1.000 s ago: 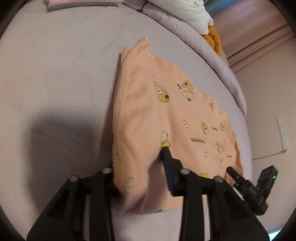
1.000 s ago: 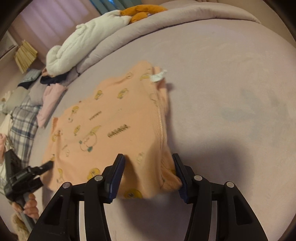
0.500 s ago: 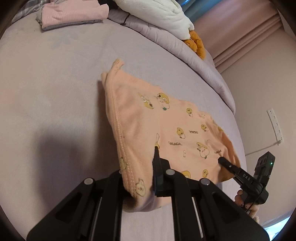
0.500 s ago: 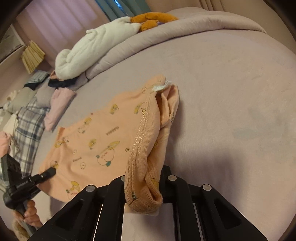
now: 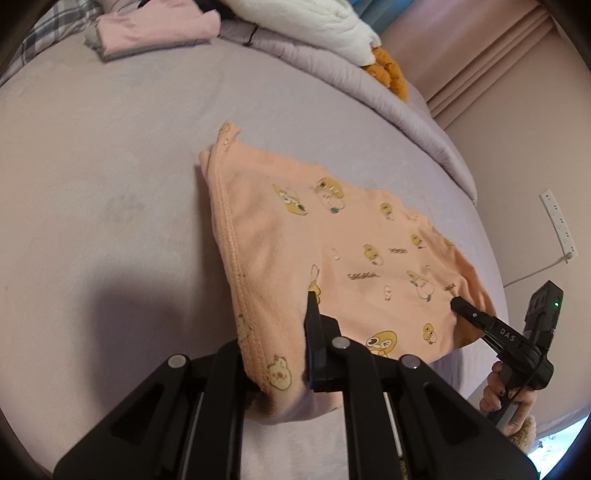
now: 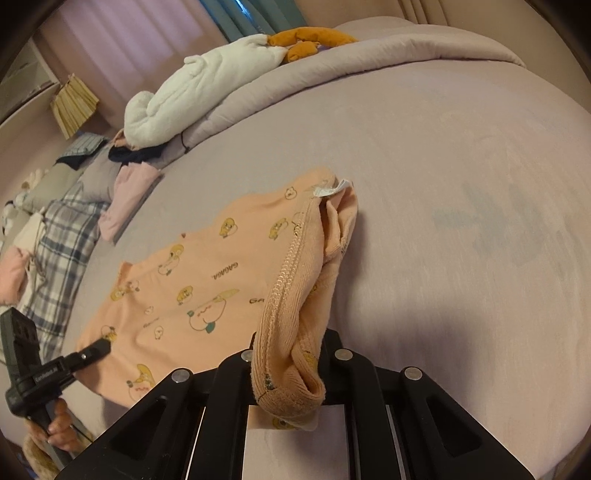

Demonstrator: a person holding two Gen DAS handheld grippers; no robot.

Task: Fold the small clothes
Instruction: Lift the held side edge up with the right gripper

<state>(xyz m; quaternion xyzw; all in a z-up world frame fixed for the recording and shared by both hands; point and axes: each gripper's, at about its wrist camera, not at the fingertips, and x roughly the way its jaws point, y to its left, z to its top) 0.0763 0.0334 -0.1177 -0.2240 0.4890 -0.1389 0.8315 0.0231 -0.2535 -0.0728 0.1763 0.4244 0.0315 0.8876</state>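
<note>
A small peach garment printed with yellow cartoon ducks lies on the lilac bed sheet. My left gripper is shut on its near corner and holds that edge lifted off the sheet. My right gripper is shut on the garment's other near corner; the ribbed hem bunches up over the jaws, with a white label at its far end. Each gripper shows in the other's view, the right one and the left one.
A rolled lilac duvet with a white plush and an orange toy runs along the far side. Folded pink clothes and a plaid cloth lie at the bed's edge. A wall socket strip is on the right.
Both grippers have closed on the garment's near corners and lifted that edge off the sheet. The hem now hangs bunched from the right gripper.
</note>
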